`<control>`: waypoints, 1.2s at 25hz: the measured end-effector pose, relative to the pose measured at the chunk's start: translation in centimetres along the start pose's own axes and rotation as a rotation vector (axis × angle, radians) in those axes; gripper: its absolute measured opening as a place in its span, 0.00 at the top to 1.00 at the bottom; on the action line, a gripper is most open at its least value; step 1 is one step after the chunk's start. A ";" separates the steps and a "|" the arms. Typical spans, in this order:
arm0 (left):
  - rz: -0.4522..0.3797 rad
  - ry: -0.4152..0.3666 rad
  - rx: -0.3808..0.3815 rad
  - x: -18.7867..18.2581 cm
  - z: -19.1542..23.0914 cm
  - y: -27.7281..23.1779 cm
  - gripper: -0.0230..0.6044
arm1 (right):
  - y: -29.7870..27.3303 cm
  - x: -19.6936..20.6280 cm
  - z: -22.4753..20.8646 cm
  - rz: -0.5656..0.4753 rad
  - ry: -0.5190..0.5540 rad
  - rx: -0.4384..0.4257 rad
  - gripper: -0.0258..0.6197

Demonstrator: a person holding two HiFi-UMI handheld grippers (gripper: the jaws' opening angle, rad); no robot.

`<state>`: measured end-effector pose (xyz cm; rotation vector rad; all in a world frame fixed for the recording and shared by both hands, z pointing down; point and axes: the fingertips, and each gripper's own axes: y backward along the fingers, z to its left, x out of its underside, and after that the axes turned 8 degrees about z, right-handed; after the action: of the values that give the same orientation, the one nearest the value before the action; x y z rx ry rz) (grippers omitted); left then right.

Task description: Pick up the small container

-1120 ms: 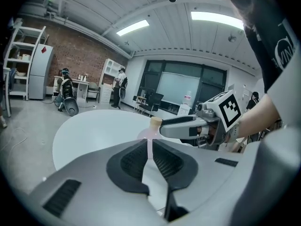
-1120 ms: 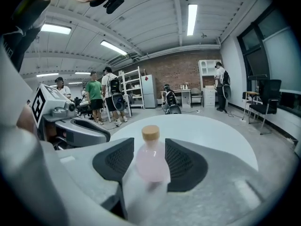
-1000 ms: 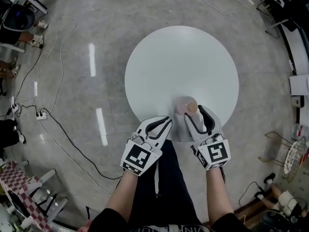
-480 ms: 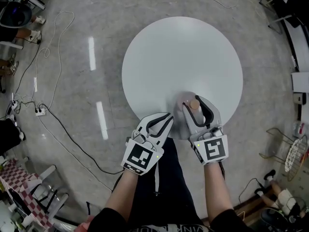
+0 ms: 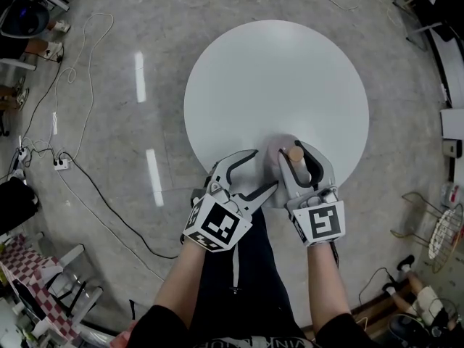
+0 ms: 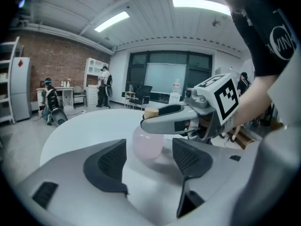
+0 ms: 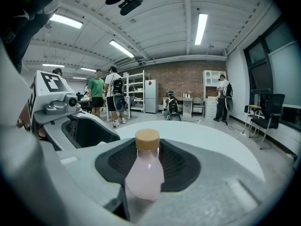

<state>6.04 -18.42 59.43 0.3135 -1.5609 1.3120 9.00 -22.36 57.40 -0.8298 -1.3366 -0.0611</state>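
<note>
right gripper (image 5: 294,153) fingers clenching onto the small pink bottle (image 7: 145,173) on the round bench (image 5: 275,78), left gripper (image 5: 264,169) fingers springing apart, empty

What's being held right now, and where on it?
The right gripper, jaws just closing, clasps the bottle by its belly. The left gripper, jaws just opening, holds nothing.

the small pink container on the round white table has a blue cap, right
Not quite: the cap is tan, not blue, as the right gripper view shows clearly. The rest holds: the small pink container is on the round white table.
</note>
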 end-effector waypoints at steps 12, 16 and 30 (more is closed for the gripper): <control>0.214 -0.264 0.104 0.3 0.4 -4.6 0.40 | 0.0 -0.1 0.2 -0.006 0.011 -0.032 0.74; 0.249 -0.331 0.155 0.3 0.2 -6.0 0.37 | 0.0 -0.3 0.2 -0.013 0.013 -0.046 0.74; 0.283 -0.452 0.268 0.2 -0.6 -9.0 0.37 | -0.1 -0.6 0.4 -0.041 -0.002 -0.067 0.74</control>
<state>12.82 -21.13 64.72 0.6077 -1.8509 1.7668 8.43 -22.45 56.99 -0.8589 -1.3598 -0.1372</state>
